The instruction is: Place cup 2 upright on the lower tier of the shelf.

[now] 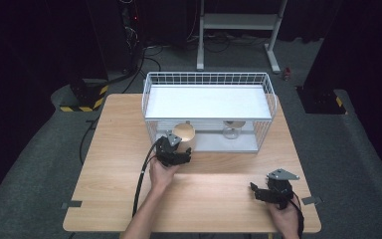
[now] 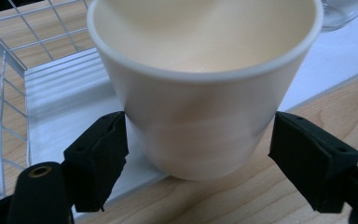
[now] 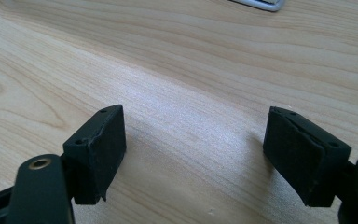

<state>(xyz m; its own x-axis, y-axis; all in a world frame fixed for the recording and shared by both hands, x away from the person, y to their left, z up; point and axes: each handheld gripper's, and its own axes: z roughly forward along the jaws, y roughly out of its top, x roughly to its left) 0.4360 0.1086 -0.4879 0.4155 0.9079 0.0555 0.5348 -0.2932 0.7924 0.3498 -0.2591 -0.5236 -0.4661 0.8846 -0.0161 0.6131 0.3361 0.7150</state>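
Cream-coloured and smooth, the cup (image 2: 205, 88) is standing at the front edge of the white wire rack (image 1: 209, 79), half on the rack's pale base tray (image 2: 60, 102) and half over the wooden table (image 1: 129, 199). We are bracketing it with the left gripper (image 2: 198, 154): one pad is touching the cup's left wall, while a sliver of a gap is showing at the other, so we are judging this as jaws set around the cup and not yet clamping it. We are holding them low on the body, probably because the cup is tapering there and fitting the span better than the wide rim. In the high view the left gripper (image 1: 175, 149) is covering the cup's lower part, so its footing is hard to read from there. We are resting the right gripper (image 3: 196, 158) with its jaws spread and nothing between them, parked well apart at the table's near corner, likely to keep clear. A glass (image 1: 231, 130) is standing further along in the rack, and its outline is faint through the wires.
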